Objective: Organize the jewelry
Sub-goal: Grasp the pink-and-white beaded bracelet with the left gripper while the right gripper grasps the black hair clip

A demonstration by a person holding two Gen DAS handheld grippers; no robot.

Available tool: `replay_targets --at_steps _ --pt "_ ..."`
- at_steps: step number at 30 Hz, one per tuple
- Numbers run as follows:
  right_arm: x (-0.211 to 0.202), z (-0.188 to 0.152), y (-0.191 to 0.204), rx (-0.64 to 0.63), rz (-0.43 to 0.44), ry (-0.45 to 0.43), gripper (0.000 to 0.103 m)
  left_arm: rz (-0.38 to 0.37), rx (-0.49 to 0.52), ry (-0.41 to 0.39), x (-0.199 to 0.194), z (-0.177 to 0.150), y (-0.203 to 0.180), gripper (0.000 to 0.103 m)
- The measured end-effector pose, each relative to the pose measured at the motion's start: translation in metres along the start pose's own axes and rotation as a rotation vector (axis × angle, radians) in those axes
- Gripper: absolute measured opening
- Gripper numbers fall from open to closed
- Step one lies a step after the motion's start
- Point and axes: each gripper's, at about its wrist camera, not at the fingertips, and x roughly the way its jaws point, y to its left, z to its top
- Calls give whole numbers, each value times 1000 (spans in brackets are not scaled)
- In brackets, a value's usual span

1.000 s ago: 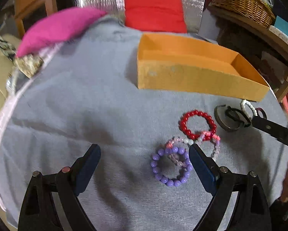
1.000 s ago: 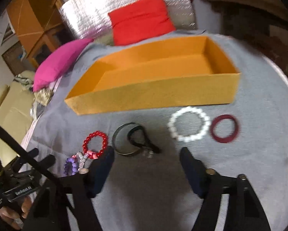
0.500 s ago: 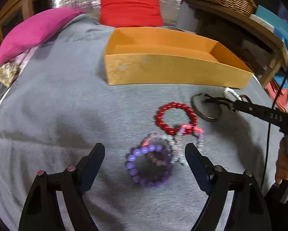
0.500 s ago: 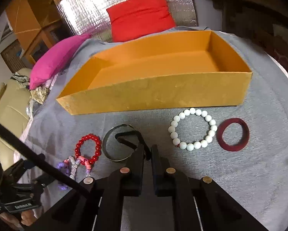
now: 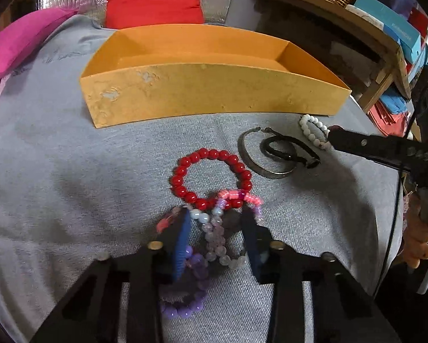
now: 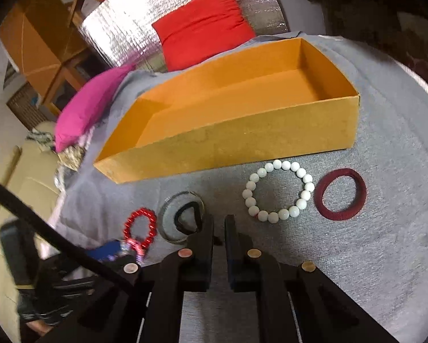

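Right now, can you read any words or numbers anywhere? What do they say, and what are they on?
Blue box on the shelf at the right of the left wrist view: a line of white print runs along its side, too small and blurred to read.
Orange box: no words, only scuffed patches.
Right gripper: no print that can be read.
Bracelets and grey cloth: no writing.

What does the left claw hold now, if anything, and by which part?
Nothing yet: the left claw has just been closing, the pale bead bracelet between its jaws, but no pad presses it.
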Motion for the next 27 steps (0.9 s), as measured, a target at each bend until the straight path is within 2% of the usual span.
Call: replay_targets --at_steps 1,3,4,5,7,8,10,11,12,14,22,24,26,27 --pt "-1 1 -2 15 16 1 44 -3 4 -6 -2 0 -2 24" --pt "-2 2 -2 37 45 -4 78 -16 15 -14 -5 -2 -2 18" --pt "-2 2 -1 36 60 -14 78 -25 21 -18 -6 -2 -3 16" --pt "-2 2 3 17 70 -19 76 -27 30 -22 -7 -3 -4 15" --pt "7 2 11 -34 41 0 52 -19 47 -24 -9 -5 -4 14" --pt "14 1 14 -54 23 32 47 -17 50 -21 -10 -5 -4 14" --pt "30 -3 15 -58 5 90 28 -9 47 -13 -10 -6 0 14" --pt "36 -5 15 -63 -11 105 23 -4 45 -12 -11 -7 3 14" --pt "37 -6 16 -74 -31 101 13 1 43 -11 -12 -8 5 14" --pt "34 -7 20 -103 -53 82 11 7 36 -12 -15 -8 8 14" --pt "16 -9 11 -63 -38 29 11 5 61 -33 -23 -9 9 15" --pt "13 -8 9 -53 -26 28 10 18 70 -26 -18 -8 8 20" --pt "11 -7 7 -47 -21 26 11 29 77 -27 -16 -5 6 37" --pt "11 -7 9 -48 -17 28 11 38 78 -28 -13 -3 3 37"
